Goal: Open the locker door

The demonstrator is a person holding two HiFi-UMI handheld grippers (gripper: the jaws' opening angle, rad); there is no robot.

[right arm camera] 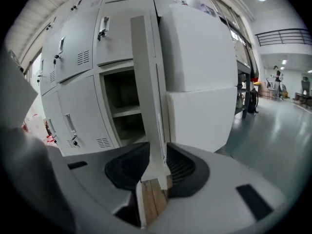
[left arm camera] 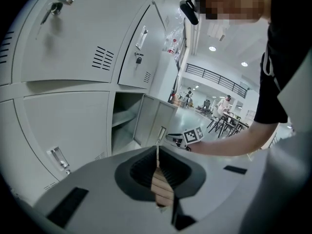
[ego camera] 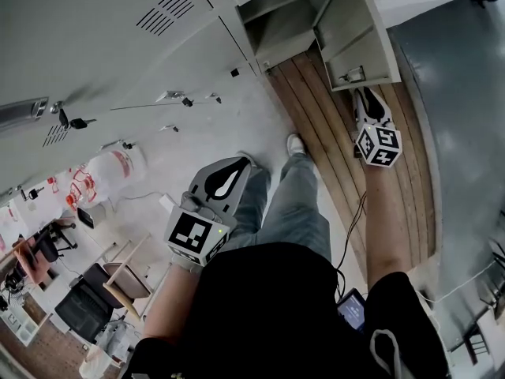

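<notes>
The grey locker door (ego camera: 355,38) stands swung out at the top right of the head view, baring the open compartment (ego camera: 280,30). My right gripper (ego camera: 361,91) reaches up to the door's lower edge. In the right gripper view the door's thin edge (right arm camera: 145,82) runs down between the jaws of the right gripper (right arm camera: 155,167), and the pads close against it. My left gripper (ego camera: 241,164) hangs lower, over the floor and away from the lockers, with nothing in it. In the left gripper view, the left gripper (left arm camera: 157,157) has its pads together. The same door (left arm camera: 156,118) shows beyond it.
Closed lockers (ego camera: 95,46) with handles and hanging keys fill the wall at left. A wooden floor strip (ego camera: 331,156) runs under the open door. The person's legs and a shoe (ego camera: 296,144) stand near it. Chairs (ego camera: 118,279) sit at bottom left.
</notes>
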